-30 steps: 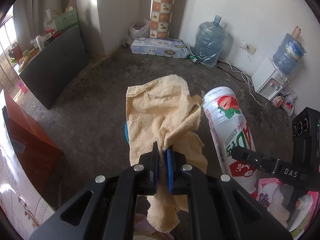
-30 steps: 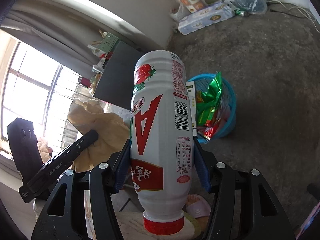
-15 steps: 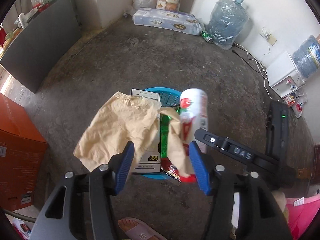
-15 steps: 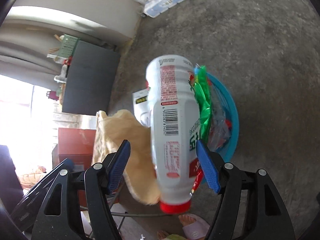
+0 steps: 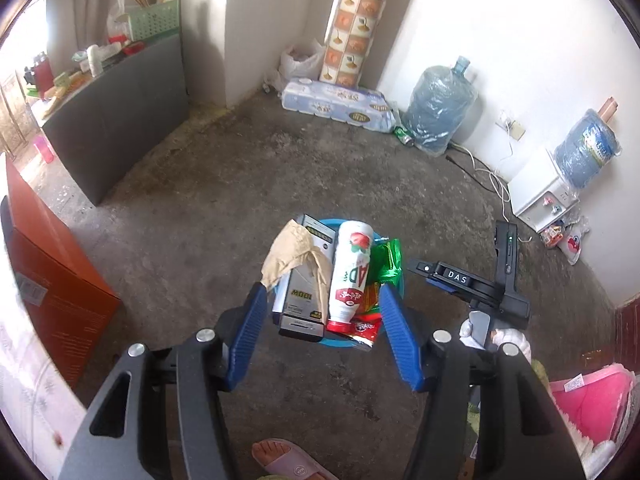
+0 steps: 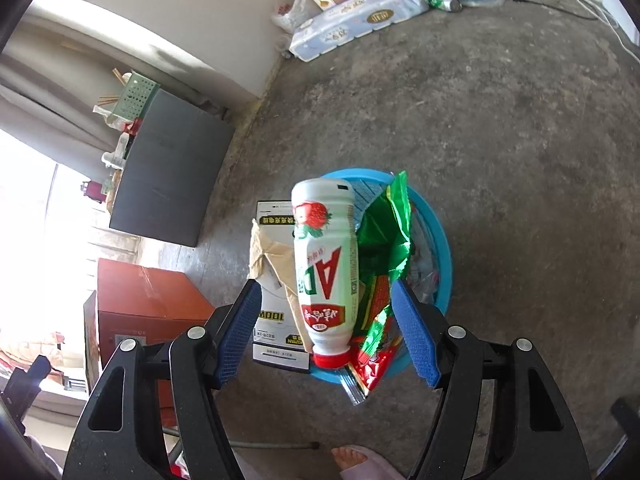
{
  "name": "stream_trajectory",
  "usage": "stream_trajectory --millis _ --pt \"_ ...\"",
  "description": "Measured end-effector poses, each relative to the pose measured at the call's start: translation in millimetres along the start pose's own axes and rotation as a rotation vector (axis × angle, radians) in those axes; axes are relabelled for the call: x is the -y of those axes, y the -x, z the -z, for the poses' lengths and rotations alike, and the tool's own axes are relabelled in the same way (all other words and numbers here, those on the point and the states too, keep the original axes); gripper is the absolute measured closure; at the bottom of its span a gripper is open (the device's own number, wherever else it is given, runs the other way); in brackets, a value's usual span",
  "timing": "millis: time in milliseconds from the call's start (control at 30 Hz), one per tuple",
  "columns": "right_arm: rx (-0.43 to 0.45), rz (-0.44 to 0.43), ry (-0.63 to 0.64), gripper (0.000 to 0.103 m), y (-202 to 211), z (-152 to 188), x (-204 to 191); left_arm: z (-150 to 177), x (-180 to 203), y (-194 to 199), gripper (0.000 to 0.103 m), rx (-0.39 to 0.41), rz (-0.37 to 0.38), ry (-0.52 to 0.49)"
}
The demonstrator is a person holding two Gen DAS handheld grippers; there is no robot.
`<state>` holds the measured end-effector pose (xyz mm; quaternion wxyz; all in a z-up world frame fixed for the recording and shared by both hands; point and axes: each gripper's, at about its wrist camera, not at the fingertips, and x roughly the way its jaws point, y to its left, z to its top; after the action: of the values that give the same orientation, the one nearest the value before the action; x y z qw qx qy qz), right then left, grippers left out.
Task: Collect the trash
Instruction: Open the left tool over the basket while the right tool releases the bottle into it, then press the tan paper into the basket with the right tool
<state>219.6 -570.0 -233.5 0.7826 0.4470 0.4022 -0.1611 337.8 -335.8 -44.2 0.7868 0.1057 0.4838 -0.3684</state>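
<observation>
A blue basin (image 5: 340,344) (image 6: 440,240) on the concrete floor holds the trash. A white strawberry-drink bottle (image 5: 352,268) (image 6: 324,264) lies in it, red cap toward me. Left of the bottle, a crumpled tan paper (image 5: 288,252) (image 6: 272,256) drapes over a grey-and-white box (image 5: 298,304) (image 6: 276,216). Green (image 5: 386,256) (image 6: 388,232) and red wrappers (image 6: 376,356) lie to the right. My left gripper (image 5: 322,292) hovers above the basin with its jaws opening and nothing between them. My right gripper (image 6: 326,290) hangs open over the bottle, apart from it.
An orange carton (image 5: 52,272) stands at the left and a dark grey cabinet (image 5: 116,120) behind it. A toilet-paper pack (image 5: 336,104), a water jug (image 5: 440,116) and a white dispenser (image 5: 540,196) line the far wall. A foot in a pink slipper (image 5: 288,460) is below.
My left gripper opened and dropped the tan paper; my right gripper opened and dropped the bottle. Both now lie in the basin, and both grippers hover empty above it.
</observation>
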Motion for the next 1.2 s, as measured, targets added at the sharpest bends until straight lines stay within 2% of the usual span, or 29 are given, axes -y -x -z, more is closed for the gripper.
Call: stream_trajectory --millis 133,300,400,467,533,600,667,833,967,1067,1167,1200 --pt "0.006 -0.008 0.114 0.038 -0.3 -1.5 -36.3 21.2 -33.4 67.1 0.042 0.089 -0.042 0.030" --pt "-0.052 0.026 0.299 0.038 -21.9 -0.1 -100.7 61.9 -80.1 141.3 0.035 0.191 -0.122 0.102" --pt "-0.137 0.139 0.523 0.033 -59.6 10.0 -150.7 92.0 -112.8 178.9 0.033 0.250 -0.174 0.183" --pt "-0.208 0.213 0.720 0.024 -94.2 25.3 -185.9 114.0 -135.9 201.7 0.032 0.281 -0.208 0.243" --pt "-0.291 0.276 0.901 0.023 -135.2 44.1 -212.7 132.9 -157.1 224.3 0.030 0.304 -0.242 0.288" --pt "-0.353 0.392 1.047 0.023 -178.8 60.1 -227.9 152.2 -176.6 240.8 0.028 0.317 -0.283 0.327" --pt "-0.409 0.505 1.125 0.023 -224.3 68.7 -232.8 170.9 -195.6 254.0 0.026 0.322 -0.322 0.376" --pt "-0.558 0.776 1.189 0.023 -325.6 79.2 -215.5 215.4 -239.5 276.1 0.022 0.318 -0.367 0.515" --pt "-0.669 0.988 1.317 0.023 -373.8 96.0 -190.5 246.2 -267.7 278.0 0.022 0.292 -0.410 0.617" --pt "-0.705 1.122 1.383 0.025 -390.6 99.9 -170.3 265.8 -281.3 278.0 0.022 0.276 -0.428 0.665" --pt "-0.711 1.167 1.357 0.045 -391.2 89.1 -166.2 276.5 -289.3 276.2 0.022 0.268 -0.436 0.700" --pt "-0.711 1.172 1.336 0.059 -389.8 83.8 -166.7 278.7 -292.7 275.6 0.022 0.269 -0.437 0.707"
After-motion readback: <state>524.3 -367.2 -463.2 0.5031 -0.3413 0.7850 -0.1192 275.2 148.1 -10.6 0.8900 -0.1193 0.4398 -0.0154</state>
